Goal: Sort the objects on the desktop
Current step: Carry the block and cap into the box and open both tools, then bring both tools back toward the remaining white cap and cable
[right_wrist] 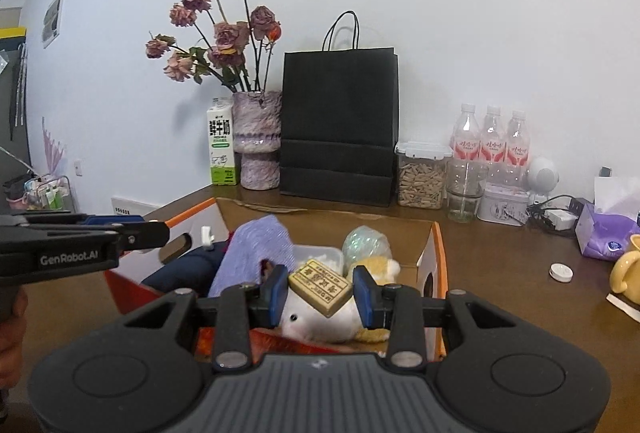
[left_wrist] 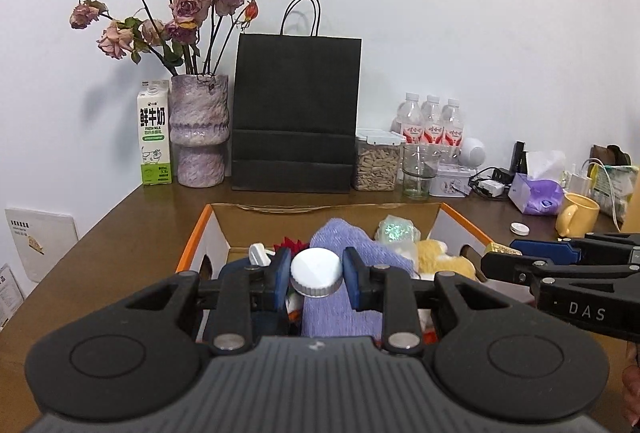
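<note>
Along the wall behind the cardboard box (left_wrist: pixel 448 223) stand a milk carton (left_wrist: pixel 153 135), a vase of dried roses (left_wrist: pixel 199 131), a black paper bag (left_wrist: pixel 296 113), a seed jar (left_wrist: pixel 376 161) and water bottles (left_wrist: pixel 432 121). The box's contents are half hidden by a purple cloth (left_wrist: pixel 352 245). Above the box, the left gripper (left_wrist: pixel 316 273) pinches a white-capped bottle (left_wrist: pixel 316 271), its body hidden; the right gripper (right_wrist: pixel 320 291) pinches a tan inscribed block (right_wrist: pixel 320 287), tilted, over the desk (right_wrist: pixel 520 273)
</note>
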Available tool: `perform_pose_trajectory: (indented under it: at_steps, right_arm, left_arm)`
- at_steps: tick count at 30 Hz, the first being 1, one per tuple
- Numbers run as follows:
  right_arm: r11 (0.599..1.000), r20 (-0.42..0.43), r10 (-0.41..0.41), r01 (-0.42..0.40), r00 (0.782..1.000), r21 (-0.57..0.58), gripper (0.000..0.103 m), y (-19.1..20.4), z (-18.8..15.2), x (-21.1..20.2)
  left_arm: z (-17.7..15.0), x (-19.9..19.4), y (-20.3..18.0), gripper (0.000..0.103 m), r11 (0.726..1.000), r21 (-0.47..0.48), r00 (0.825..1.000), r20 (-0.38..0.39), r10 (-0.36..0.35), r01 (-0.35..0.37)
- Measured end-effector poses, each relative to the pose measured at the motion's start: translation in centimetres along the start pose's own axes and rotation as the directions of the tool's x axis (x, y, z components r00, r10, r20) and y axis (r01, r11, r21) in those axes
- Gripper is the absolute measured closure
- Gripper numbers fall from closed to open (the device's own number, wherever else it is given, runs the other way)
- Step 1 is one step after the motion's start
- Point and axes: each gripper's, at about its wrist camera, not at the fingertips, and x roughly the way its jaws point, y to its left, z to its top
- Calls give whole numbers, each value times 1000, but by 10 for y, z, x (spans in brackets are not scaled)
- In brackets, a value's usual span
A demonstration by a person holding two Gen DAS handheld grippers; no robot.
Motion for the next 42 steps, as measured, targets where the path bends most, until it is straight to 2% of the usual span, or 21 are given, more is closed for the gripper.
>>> perform_pose_trajectory:
  at_steps: [6, 10, 14, 17, 22, 23, 24, 25, 26, 27, 28, 31, 42]
  right_arm:
    - [1000, 3, 9, -10, 1000, 7, 69, -8, 6, 29]
    - [999, -2, 27, -27, 1000, 41, 69, -17, -3, 46]
    - [999, -48, 37, -35, 998, 38, 69, -21, -14, 56]
    - [999, -53, 29, -27, 998, 24, 69, -19, -17, 58]
    - [1000, -55, 13, -12, 998, 4, 69, -12, -22, 58]
    - [1000, -47, 5, -5, 999, 4, 68, -11, -22, 57]
    - [1000, -41, 0, 1, 999, 3, 60, -11, -21, 56]
    - [1000, -30, -6, 6, 1000, 6, 52, -11, -21, 54]
    - [1000, -17, -13, 13, 1000, 11, 28, -12, -21, 52]
    - [1000, -5, -23, 23, 1000, 11, 9, -12, -21, 51]
    - [999, 10, -31, 31, 999, 10, 5, -12, -21, 49]
    - [999, 26, -49, 48, 998, 10, 0, -12, -22, 47]
    - [998, 8, -61, 61, 998, 2, 0, -10, -25, 49]
  left_arm:
    - [0, 34, 2, 74, 1000, -21, 1000, -13, 2, -3]
    - [-9, 53, 3, 74, 1000, -21, 1000, -28, 14, -14]
    - [-18, 58, 9, 74, 1000, -16, 999, -48, 18, -19]
    - [-23, 60, 12, 74, 999, -15, 998, -60, 32, -33]
    - [-27, 58, 2, 73, 998, 38, 998, -45, 48, -46]
    - [-27, 58, 1, 67, 998, 42, 998, -42, 55, -53]
    - [-27, 57, 0, 61, 997, 45, 998, -35, 58, -57]
    - [-27, 55, -1, 47, 997, 47, 998, -25, 62, -60]
    - [-26, 54, -1, 28, 997, 46, 998, -13, 66, -65]
    - [-26, 51, -1, 18, 996, 45, 997, 4, 75, -75]
    - [-26, 49, -1, 1, 996, 43, 996, 21, 82, -83]
    - [-26, 43, -2, 0, 994, 38, 993, 69, 95, -98]
    - [-27, 47, -3, 0, 991, 51, 992, 44, 118, -120]
